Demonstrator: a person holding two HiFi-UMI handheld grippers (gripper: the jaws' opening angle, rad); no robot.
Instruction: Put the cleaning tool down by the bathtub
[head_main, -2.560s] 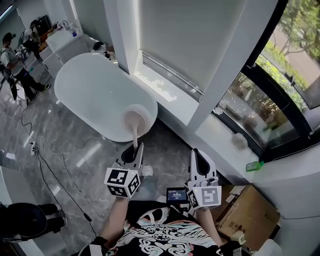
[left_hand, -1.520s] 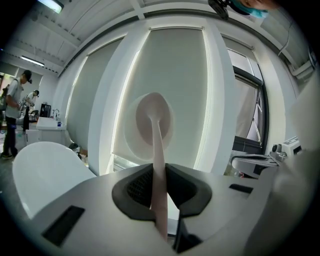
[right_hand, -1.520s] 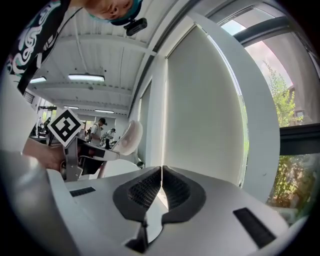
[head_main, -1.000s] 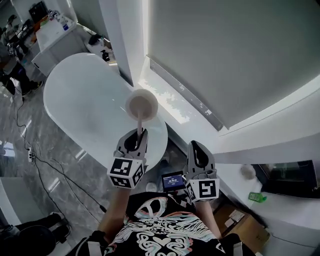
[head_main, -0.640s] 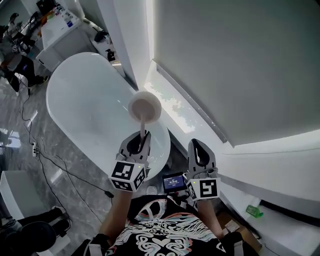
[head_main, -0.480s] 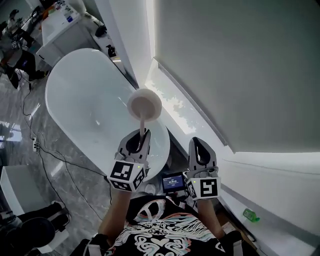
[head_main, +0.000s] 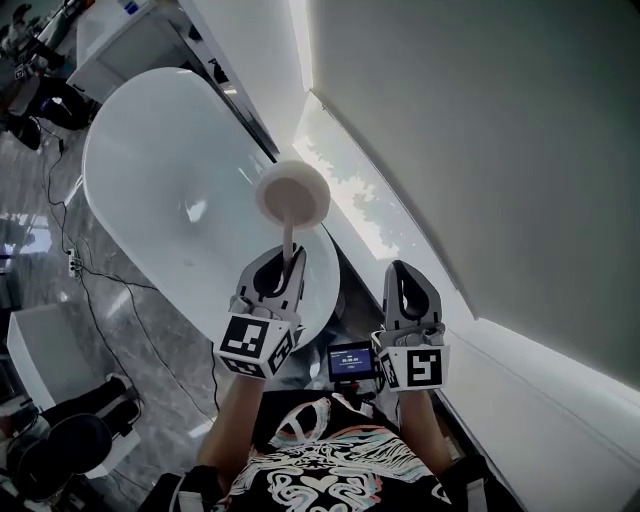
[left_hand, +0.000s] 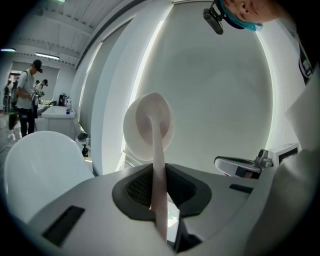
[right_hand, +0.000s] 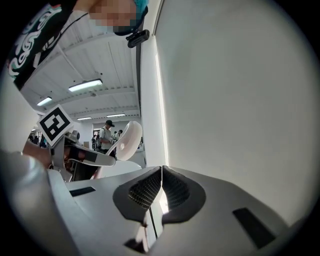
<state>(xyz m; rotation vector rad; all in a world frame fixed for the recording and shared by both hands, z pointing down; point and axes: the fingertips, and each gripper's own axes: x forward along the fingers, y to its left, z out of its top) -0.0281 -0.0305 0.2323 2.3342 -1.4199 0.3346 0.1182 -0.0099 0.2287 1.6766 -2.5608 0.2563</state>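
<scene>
The white bathtub spreads ahead of and below the left gripper. Just to its right, the right gripper is clenched with nothing between its jaws. The left gripper clamps the thin handle of the cleaning tool, whose round pale head stands just beyond the jaw tips, over the tub's near end.

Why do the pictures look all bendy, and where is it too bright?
Left gripper view: the lens bends the walls, corners go black, the cleaning tool looks washed-out. Head view: glare along the window sill, shine on the bathtub. Right gripper view: same bending.
</scene>
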